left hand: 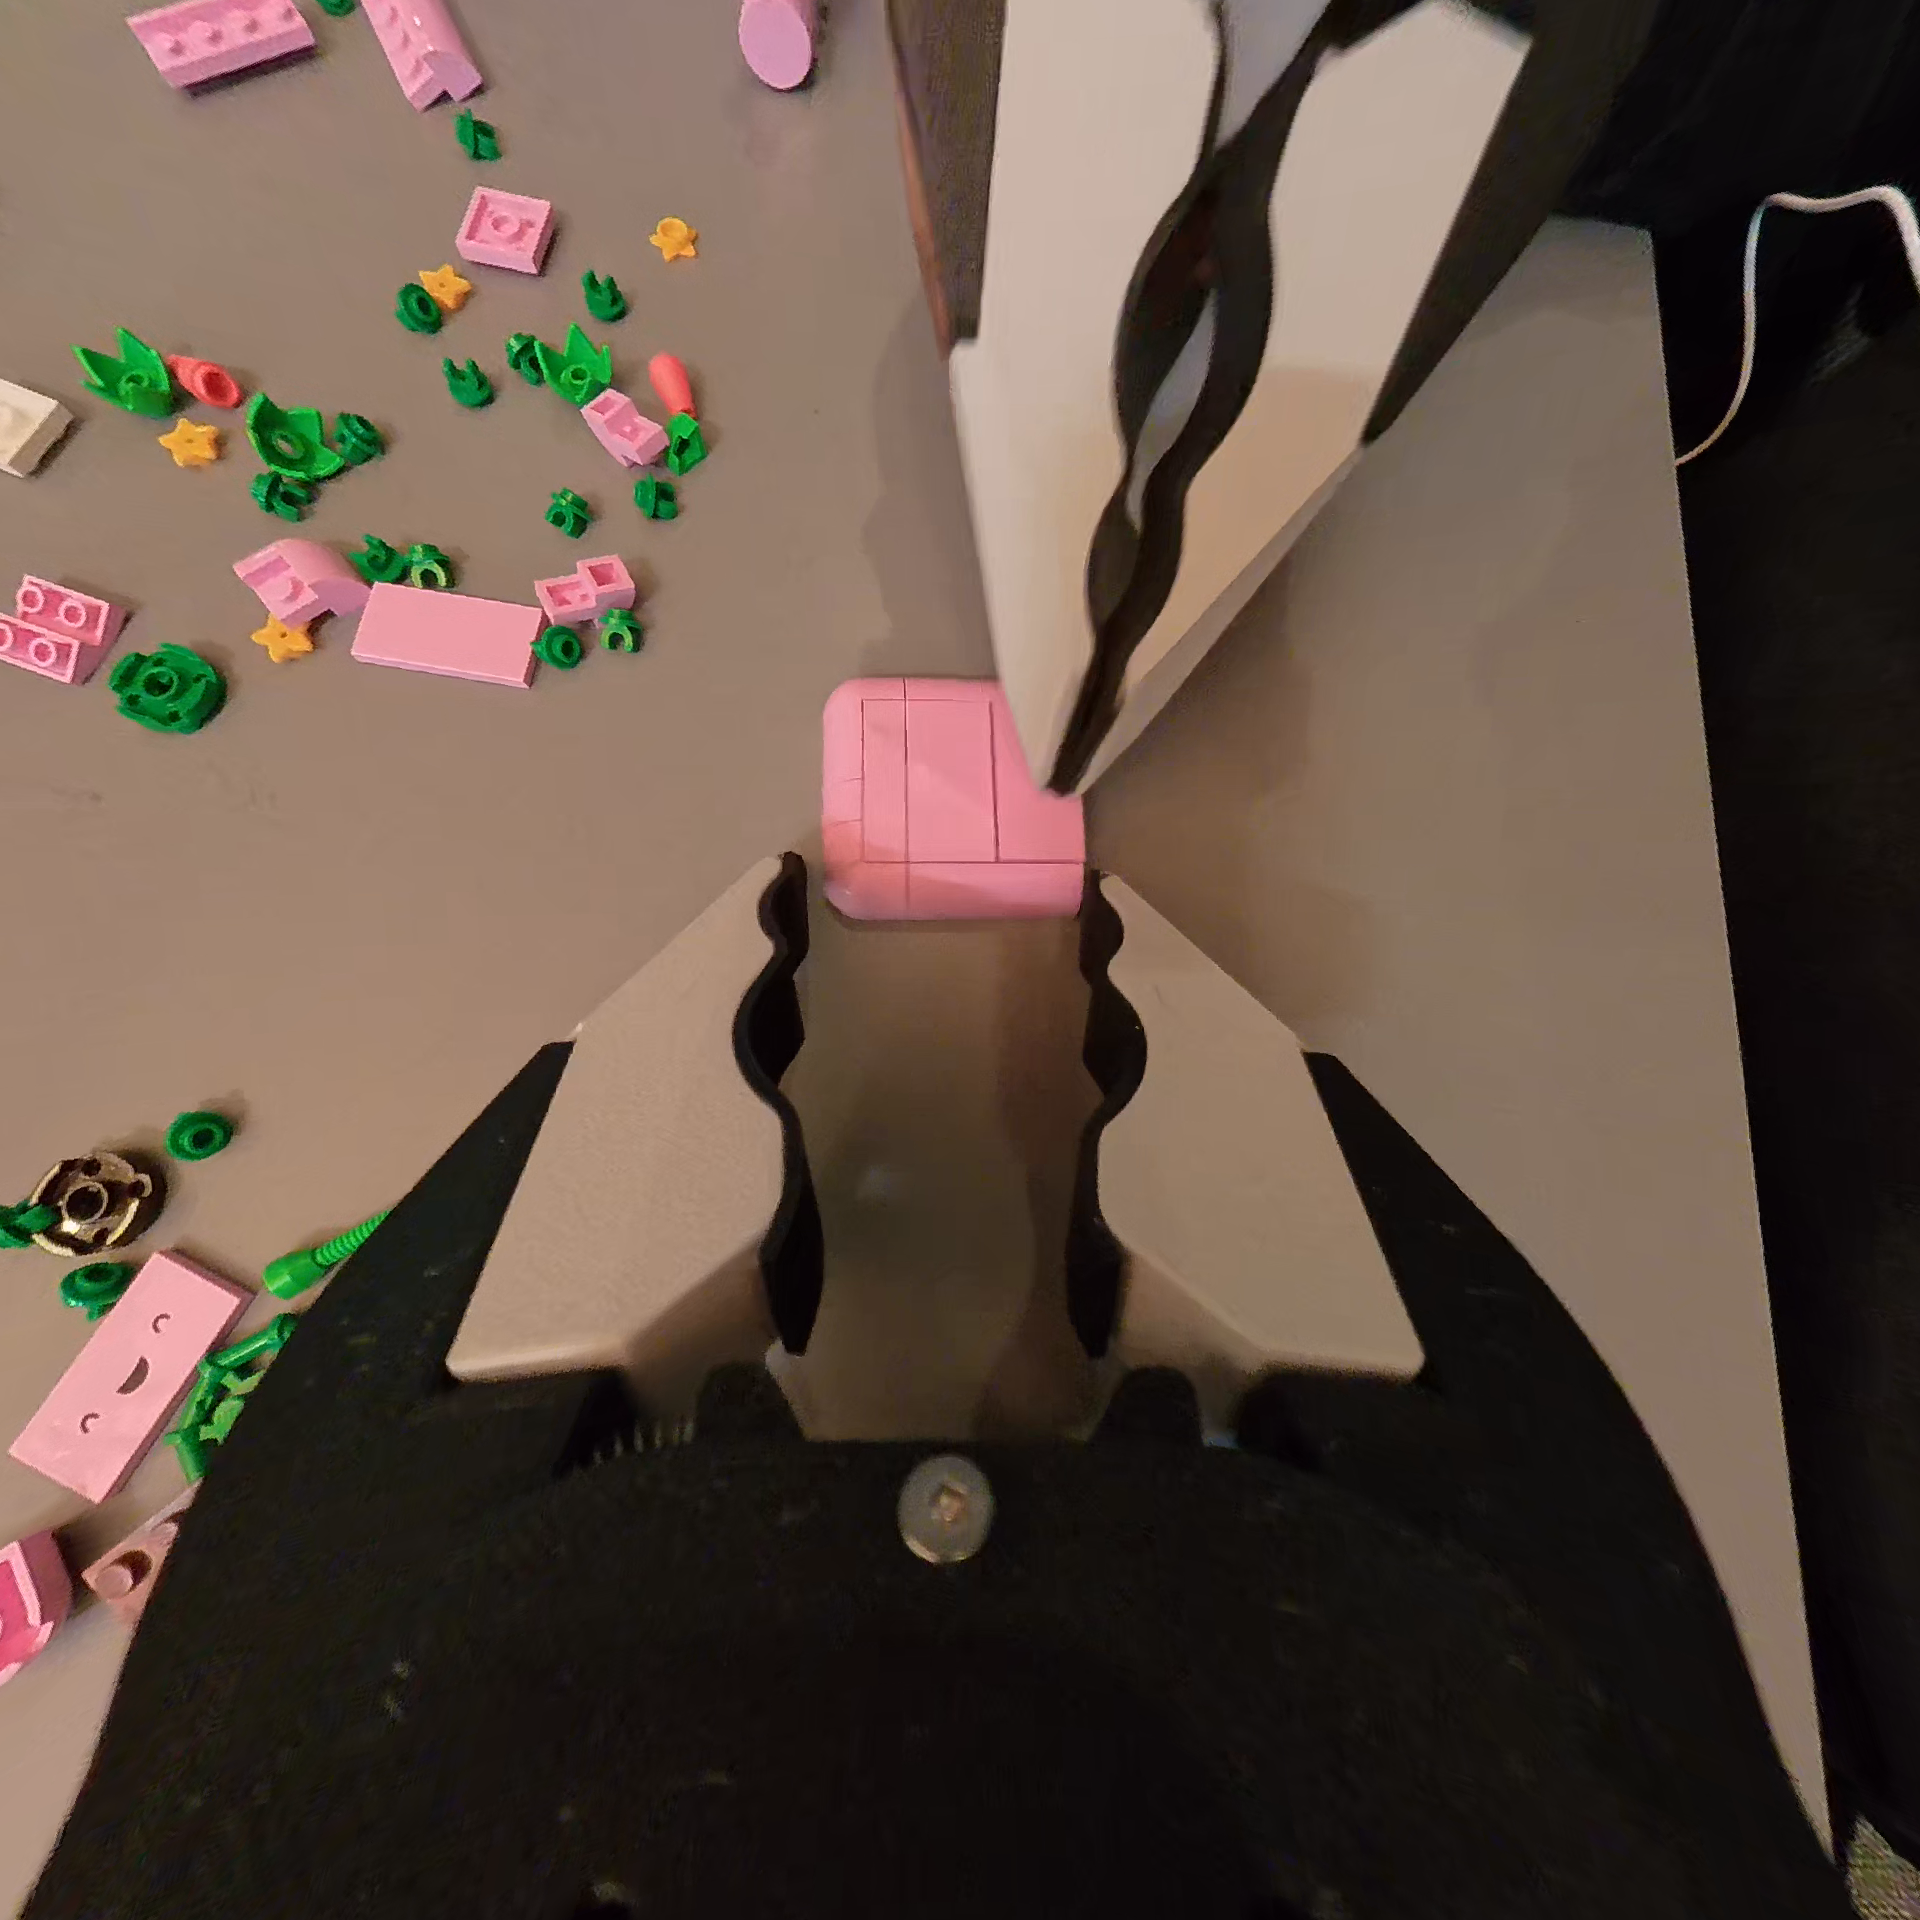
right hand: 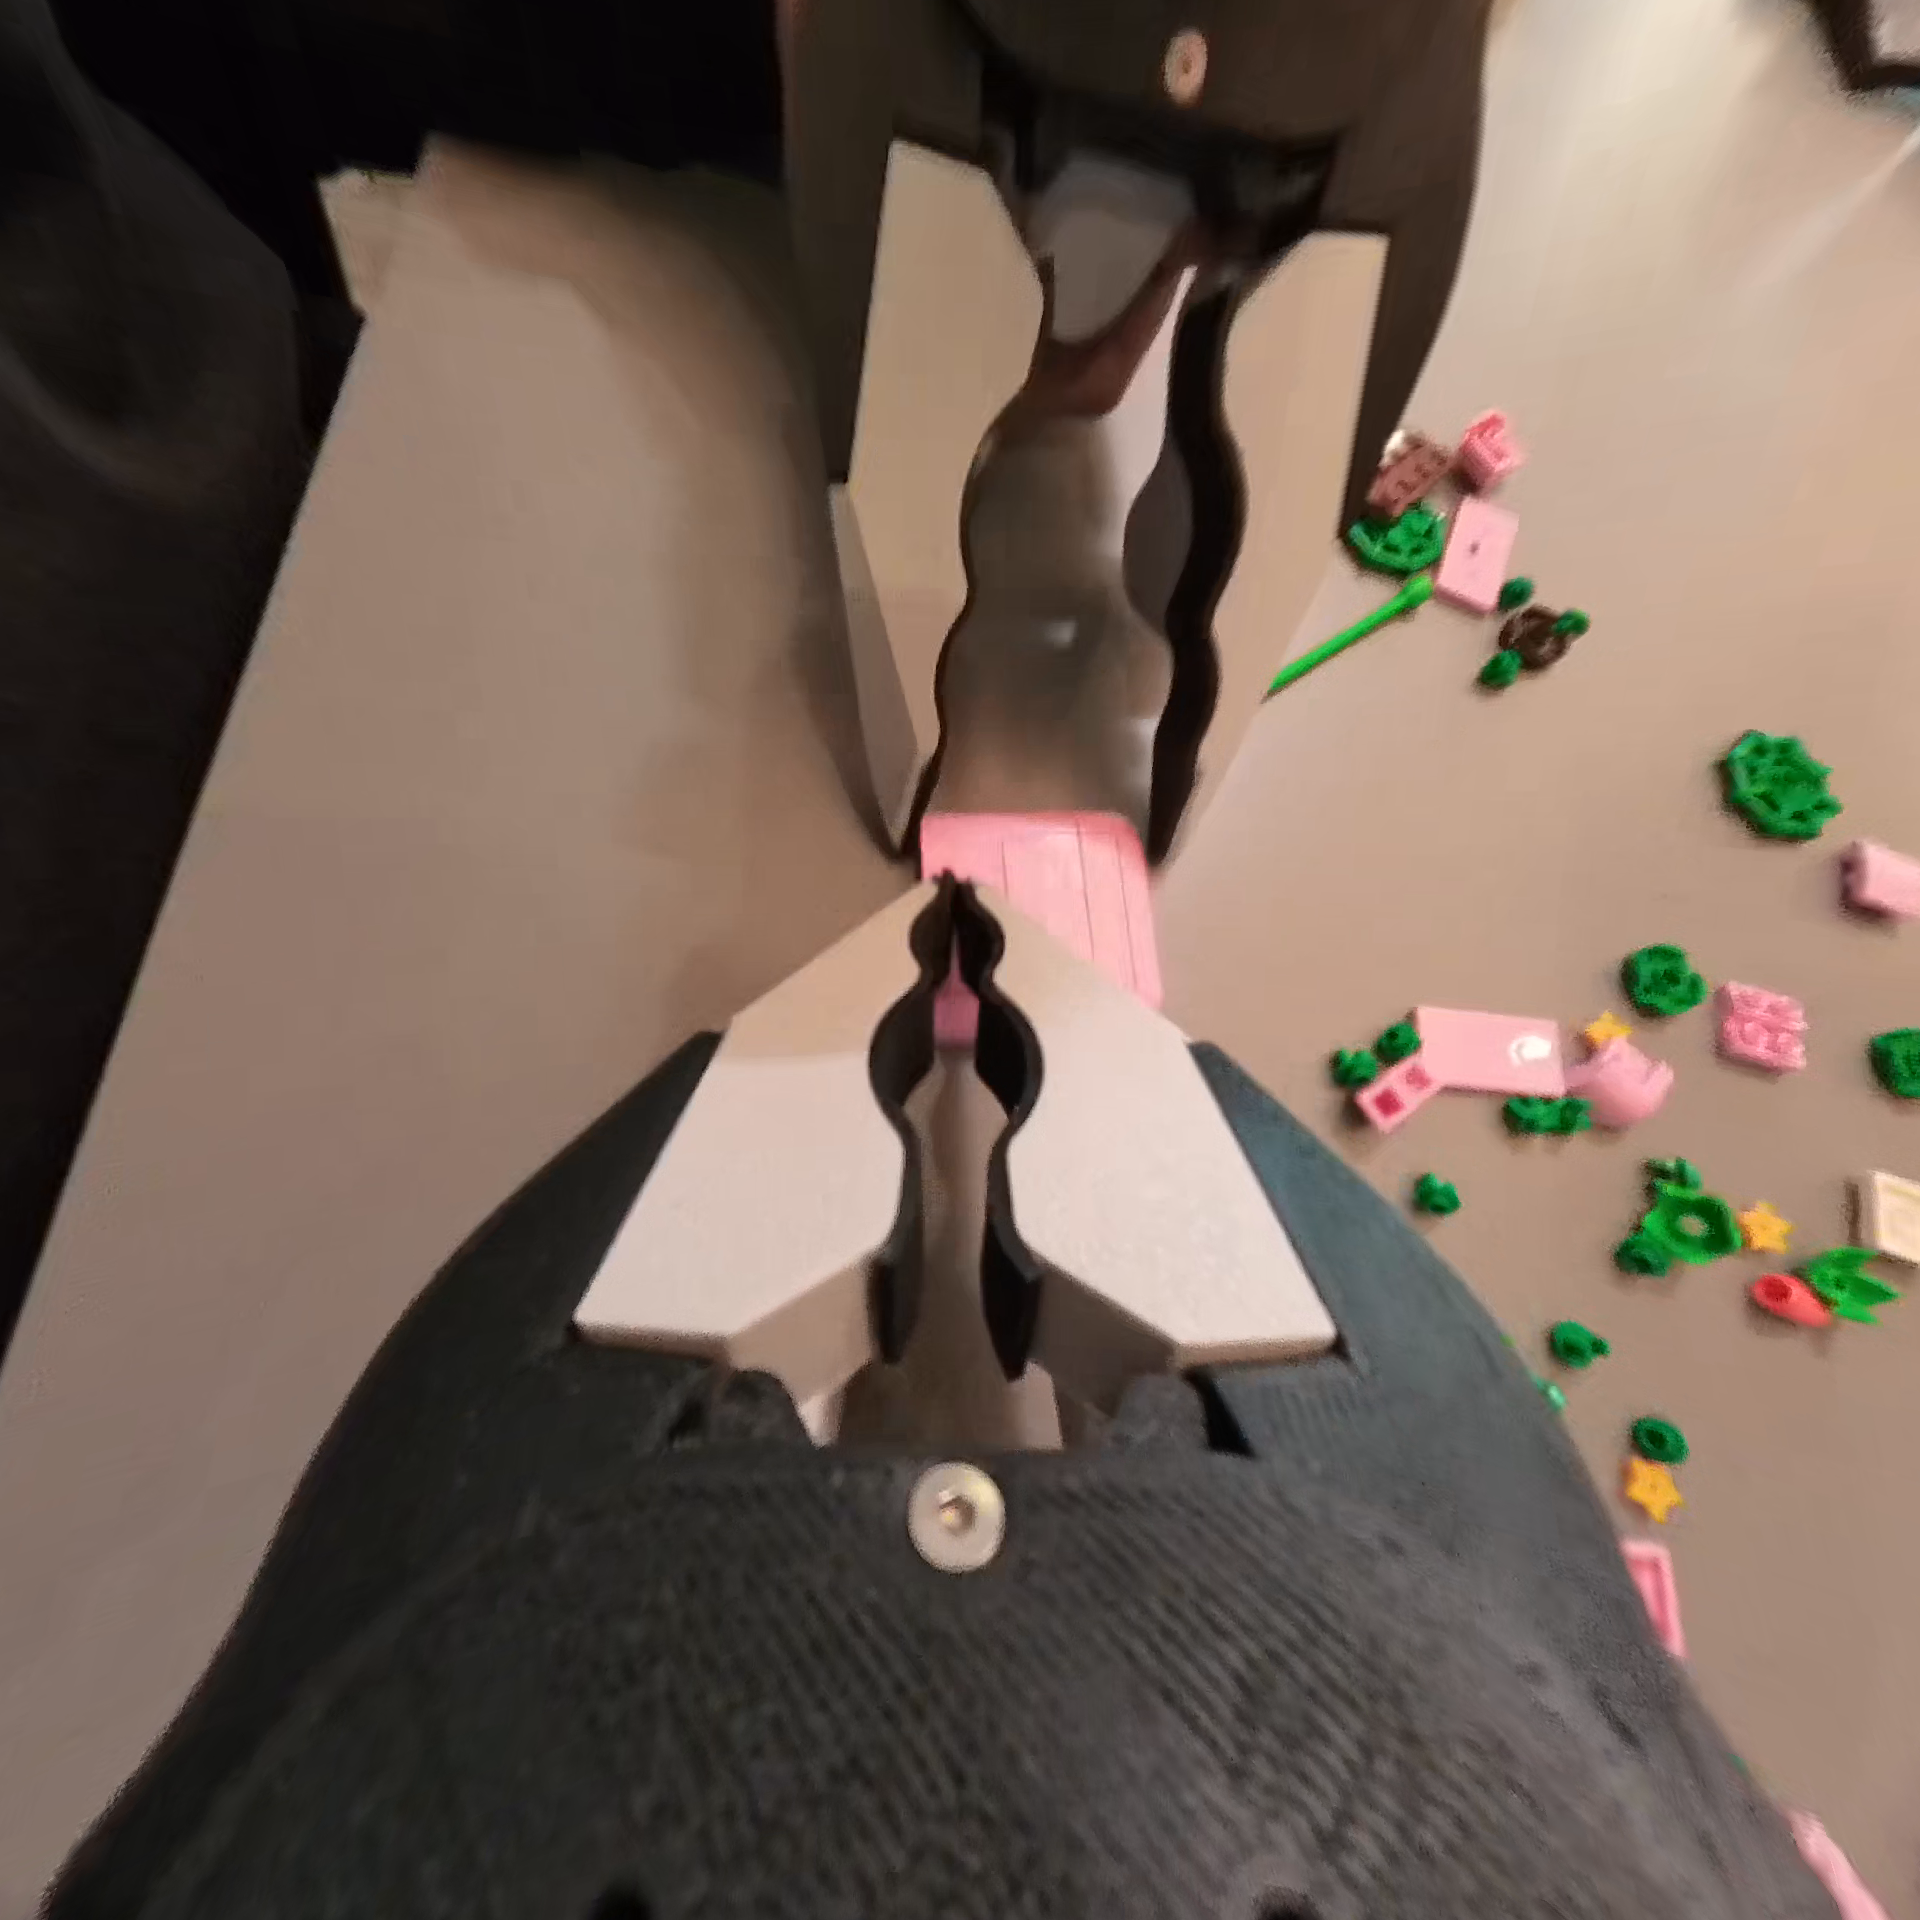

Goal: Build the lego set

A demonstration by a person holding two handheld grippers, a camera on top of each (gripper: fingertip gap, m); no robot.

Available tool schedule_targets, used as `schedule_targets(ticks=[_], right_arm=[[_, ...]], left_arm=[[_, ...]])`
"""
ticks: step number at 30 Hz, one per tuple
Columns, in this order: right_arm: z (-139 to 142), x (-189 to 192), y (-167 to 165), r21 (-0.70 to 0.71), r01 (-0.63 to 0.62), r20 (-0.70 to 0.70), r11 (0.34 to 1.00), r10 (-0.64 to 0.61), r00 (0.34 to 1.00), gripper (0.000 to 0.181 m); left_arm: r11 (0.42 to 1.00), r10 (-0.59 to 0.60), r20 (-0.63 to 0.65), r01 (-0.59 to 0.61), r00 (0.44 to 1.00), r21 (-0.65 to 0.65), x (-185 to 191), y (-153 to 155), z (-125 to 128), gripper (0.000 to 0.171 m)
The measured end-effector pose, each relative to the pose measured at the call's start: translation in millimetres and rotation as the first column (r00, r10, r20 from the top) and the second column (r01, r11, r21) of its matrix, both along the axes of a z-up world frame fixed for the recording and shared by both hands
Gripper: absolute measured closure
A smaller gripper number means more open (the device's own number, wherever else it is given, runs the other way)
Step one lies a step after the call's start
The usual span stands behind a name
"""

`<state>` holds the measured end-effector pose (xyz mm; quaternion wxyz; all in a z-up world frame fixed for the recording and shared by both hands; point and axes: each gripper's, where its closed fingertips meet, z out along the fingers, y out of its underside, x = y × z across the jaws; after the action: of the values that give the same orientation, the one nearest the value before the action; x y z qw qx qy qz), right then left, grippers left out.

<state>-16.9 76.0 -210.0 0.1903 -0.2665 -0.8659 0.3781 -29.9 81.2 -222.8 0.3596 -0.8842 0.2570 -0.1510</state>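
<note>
A pink cube-shaped lego build (left hand: 935, 800) with smooth tiled faces stands on the grey table (left hand: 1403, 831). My left gripper (left hand: 945, 878) is open, its fingertips on either side of the build's near edge. The right pad touches the build and a thin gap shows at the left pad. My right gripper (right hand: 951, 883) is shut with nothing visible between its pads. In the left wrist view its closed tips (left hand: 1065, 779) rest on the build's top right corner. The right wrist view, blurred, shows the build (right hand: 1101, 894) just beyond my tips, with the left gripper (right hand: 1034, 847) straddling its far end.
Loose pieces lie on the table to the left of the build: a pink tile (left hand: 447, 634), several small green leaf pieces (left hand: 166, 686), yellow stars and a long pink plate (left hand: 125, 1371). The table edge (left hand: 1725, 935) runs close on the right, with a white cable (left hand: 1766, 312) beyond. The tips of both grippers are at nearly the same place.
</note>
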Motion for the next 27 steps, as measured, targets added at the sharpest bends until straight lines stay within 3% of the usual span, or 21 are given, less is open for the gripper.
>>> schedule_targets(ticks=[6, 11, 16, 19, 24, 27], right_arm=[[24, -2, 0, -0.100, 0.004, -0.062, 0.995, -0.011, 0.998, 0.181], [1, -5, 7, -0.026, 0.050, 0.011, 0.998, -0.050, 0.999, 0.181], [17, -3, -1, -0.082, 0.014, -0.034, 0.997, -0.017, 0.999, 0.181], [1, -5, 5, -0.032, 0.047, 0.019, 0.998, -0.046, 0.999, 0.181], [15, -3, 0, -0.083, 0.024, -0.024, 0.996, -0.026, 0.999, 0.181], [1, -7, 3, -0.045, 0.060, 0.023, 0.997, -0.059, 0.998, 0.181]], left_arm=[[1.000, -0.002, -0.012, 0.002, 1.000, 0.005, 0, 0, 0, 0.124], [1.000, -0.007, -0.013, 0.007, 1.000, 0.005, 1, -1, 0, 0.124], [1.000, -0.007, -0.013, 0.007, 1.000, 0.005, 1, -1, 0, 0.124], [1.000, -0.007, -0.012, 0.007, 1.000, 0.005, 1, -1, 0, 0.124], [1.000, -0.007, -0.011, 0.007, 1.000, 0.004, 1, -1, 0, 0.124], [1.000, -0.007, -0.010, 0.007, 1.000, 0.004, 1, -1, 0, 0.124]])
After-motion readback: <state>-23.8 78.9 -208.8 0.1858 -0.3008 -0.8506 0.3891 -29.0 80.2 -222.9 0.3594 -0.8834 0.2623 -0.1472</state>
